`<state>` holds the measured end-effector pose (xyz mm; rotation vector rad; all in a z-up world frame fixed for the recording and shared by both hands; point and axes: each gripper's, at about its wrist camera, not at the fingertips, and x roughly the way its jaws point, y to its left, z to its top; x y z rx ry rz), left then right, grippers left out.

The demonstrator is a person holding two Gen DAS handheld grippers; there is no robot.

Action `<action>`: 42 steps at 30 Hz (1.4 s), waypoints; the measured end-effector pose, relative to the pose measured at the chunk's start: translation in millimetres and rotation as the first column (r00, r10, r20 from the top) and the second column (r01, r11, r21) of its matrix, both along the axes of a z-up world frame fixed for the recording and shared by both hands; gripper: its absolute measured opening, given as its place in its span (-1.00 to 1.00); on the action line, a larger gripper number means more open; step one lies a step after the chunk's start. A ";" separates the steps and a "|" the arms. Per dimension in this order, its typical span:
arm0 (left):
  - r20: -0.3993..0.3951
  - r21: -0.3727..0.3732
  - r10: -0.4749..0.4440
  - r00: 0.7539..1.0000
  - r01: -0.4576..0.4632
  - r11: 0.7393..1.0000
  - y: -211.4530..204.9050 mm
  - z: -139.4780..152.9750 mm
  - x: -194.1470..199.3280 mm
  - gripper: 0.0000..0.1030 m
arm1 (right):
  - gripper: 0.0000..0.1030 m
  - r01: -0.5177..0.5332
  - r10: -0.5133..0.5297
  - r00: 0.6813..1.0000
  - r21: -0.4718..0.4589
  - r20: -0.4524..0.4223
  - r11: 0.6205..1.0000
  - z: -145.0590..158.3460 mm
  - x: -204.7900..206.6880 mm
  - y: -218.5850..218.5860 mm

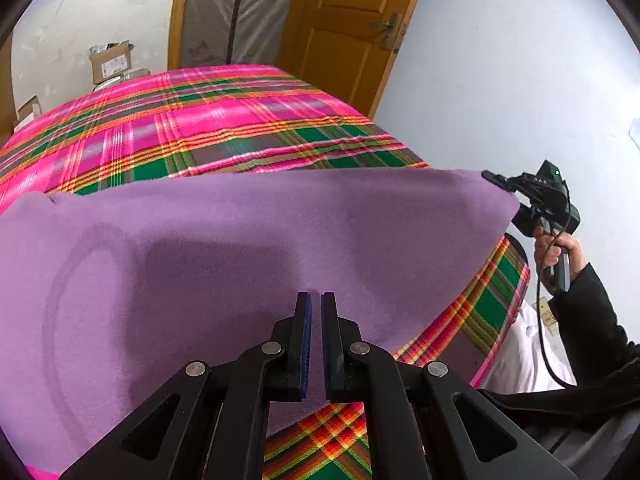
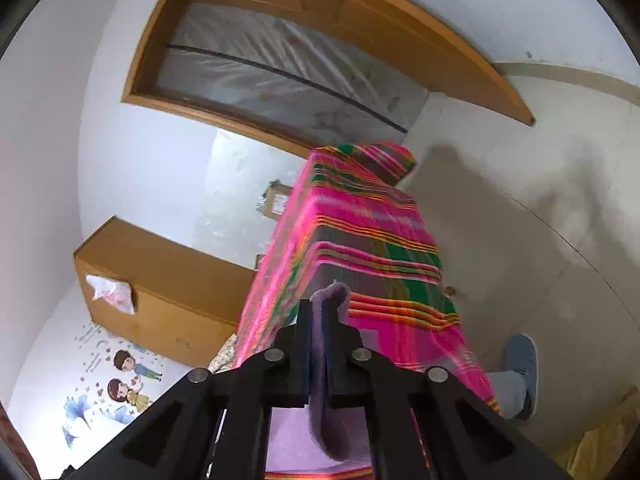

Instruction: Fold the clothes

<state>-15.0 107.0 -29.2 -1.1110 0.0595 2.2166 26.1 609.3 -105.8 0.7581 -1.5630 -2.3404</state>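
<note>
A purple fleece garment [image 1: 208, 248] lies spread on a table covered with a pink, green and orange plaid cloth [image 1: 192, 128]. My left gripper [image 1: 316, 300] hovers over the garment's near edge, its jaws almost closed with a thin gap and nothing between them. My right gripper [image 2: 318, 308] is shut on a bunched edge of the purple garment [image 2: 326, 380], held tilted beside the table. In the left wrist view the right gripper [image 1: 494, 178] pinches the garment's far right corner and lifts it.
A wooden door [image 1: 344, 28] and plastic-covered doorway stand behind the table. Cardboard boxes [image 1: 112, 62] sit at the back left. A wooden cabinet [image 2: 160, 292] stands by the wall. The person's shoe [image 2: 520, 364] is on the floor beside the table.
</note>
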 end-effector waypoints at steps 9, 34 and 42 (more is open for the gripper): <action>0.011 -0.009 -0.001 1.000 0.001 1.000 0.7 -3.6 0.7 -0.90 | -0.91 0.028 -0.028 0.997 0.001 0.068 1.000 -13.6 -5.4 3.8; 0.012 -0.006 0.006 1.000 -0.005 1.000 1.9 -4.0 -2.4 -0.90 | -0.94 -0.059 0.046 0.991 0.107 0.123 0.992 -8.7 -36.4 -4.3; 0.005 0.000 -0.002 1.000 0.002 1.000 -0.9 -3.2 1.4 -0.90 | -0.87 -0.018 -0.003 0.991 0.156 0.131 0.988 -0.6 -25.0 -11.9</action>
